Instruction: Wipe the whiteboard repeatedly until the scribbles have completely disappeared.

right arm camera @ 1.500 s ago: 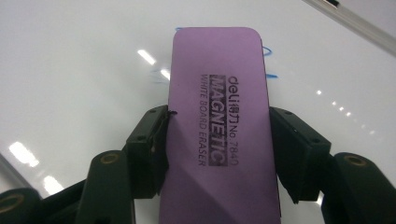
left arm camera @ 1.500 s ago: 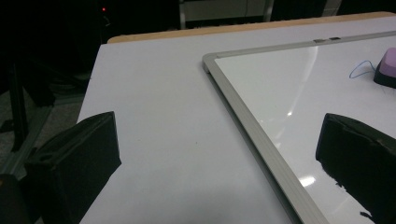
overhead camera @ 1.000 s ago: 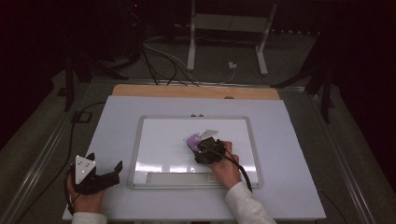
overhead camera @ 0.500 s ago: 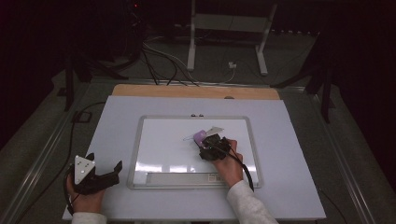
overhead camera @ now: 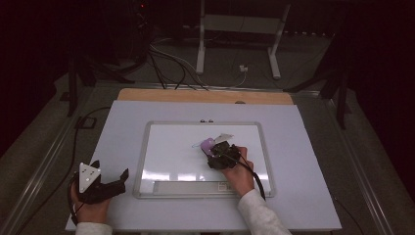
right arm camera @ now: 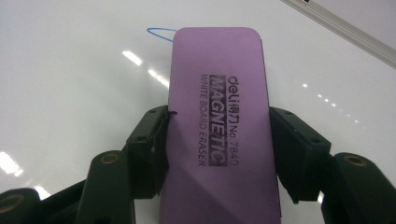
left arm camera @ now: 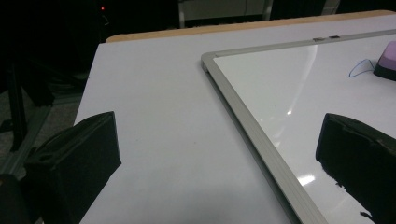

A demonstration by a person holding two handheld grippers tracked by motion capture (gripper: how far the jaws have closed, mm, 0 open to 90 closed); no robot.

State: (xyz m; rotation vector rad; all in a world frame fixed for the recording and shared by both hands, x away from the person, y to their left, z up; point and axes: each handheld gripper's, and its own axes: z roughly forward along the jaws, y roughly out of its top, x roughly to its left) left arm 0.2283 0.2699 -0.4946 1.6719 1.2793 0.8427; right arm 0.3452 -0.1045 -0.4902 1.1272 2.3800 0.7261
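Note:
A purple magnetic whiteboard eraser [right arm camera: 217,126] lies flat on the whiteboard [overhead camera: 171,147], with my right gripper [right arm camera: 217,144] shut on its two long sides. The same eraser [overhead camera: 207,145] sits near the board's middle, just in front of the right gripper [overhead camera: 215,152]. A thin blue pen loop [right arm camera: 159,32] peeks out at the eraser's far end, and the blue loop [left arm camera: 358,69] is beside the eraser [left arm camera: 386,60]. My left gripper [overhead camera: 110,183] rests open on the white table left of the board, its jaws [left arm camera: 219,163] wide apart with nothing between them.
The silver-framed whiteboard [left arm camera: 247,116] lies on a white tabletop [overhead camera: 117,132] with a wooden strip [overhead camera: 205,96] along the far edge. A grey tray bar [overhead camera: 191,186] runs along the board's near side. Cables and a stand's legs [overhead camera: 240,44] are on the dark floor beyond.
My right gripper has slid the eraser a little to the right and away across the board. The left gripper has stayed where it was.

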